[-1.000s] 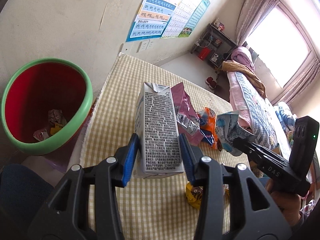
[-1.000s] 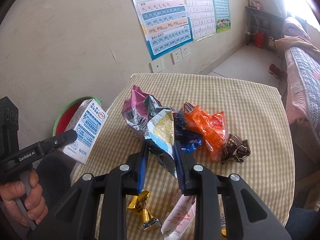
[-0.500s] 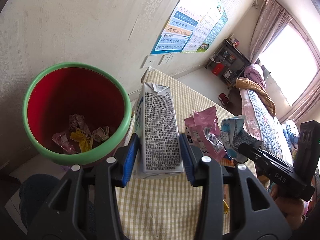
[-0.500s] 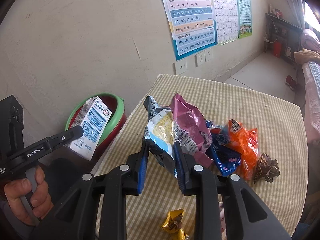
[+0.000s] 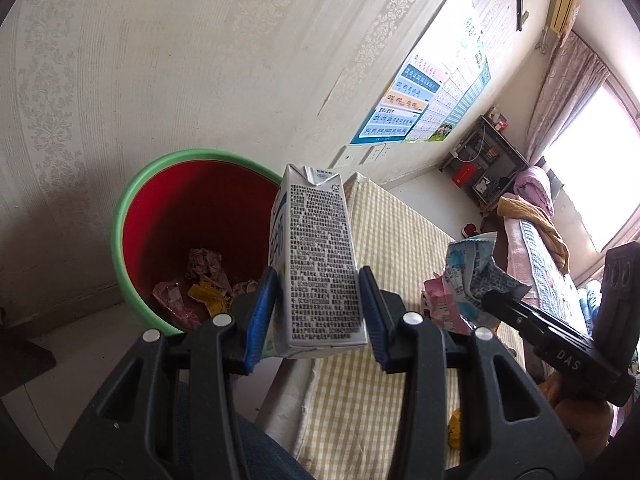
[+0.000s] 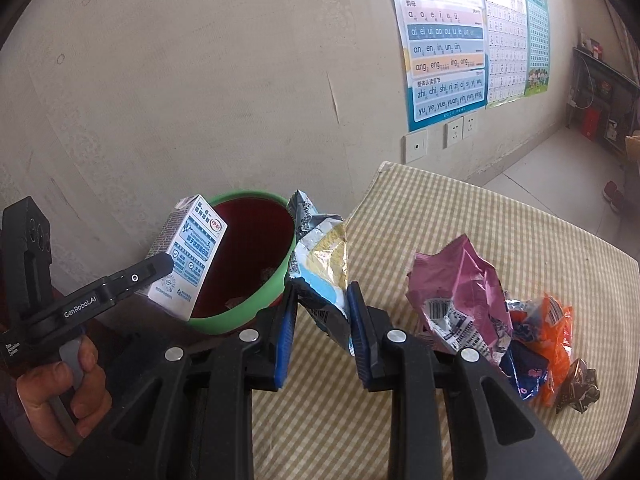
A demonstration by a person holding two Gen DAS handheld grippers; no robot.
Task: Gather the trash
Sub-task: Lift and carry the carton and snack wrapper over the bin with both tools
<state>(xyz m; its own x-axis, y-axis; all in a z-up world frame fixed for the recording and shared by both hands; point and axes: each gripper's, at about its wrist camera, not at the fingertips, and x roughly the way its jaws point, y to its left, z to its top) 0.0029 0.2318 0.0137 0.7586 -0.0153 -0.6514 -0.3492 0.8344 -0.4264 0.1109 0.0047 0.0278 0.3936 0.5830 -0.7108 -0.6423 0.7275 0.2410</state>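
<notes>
Bin left of table, wrappers inside

Checked tablecloth, pinyin wall posters, wall sockets, bed, curtained window

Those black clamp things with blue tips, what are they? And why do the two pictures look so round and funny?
They are grabbing tools, one in each of a person's hands; there is no robot here. Each tool carries a small wide-eyed camera looking along its two fingers, which bends the picture round.

The left camera shows the left gripper squeezing a milk carton beside a green bin with a red inside and scraps at the bottom.

The right camera shows the right gripper pinching a crumpled snack wrapper. You can also see the person's left hand holding the other tool.

On the checked tablecloth still lie a pink wrapper, an orange wrapper and some smaller pieces.
</notes>
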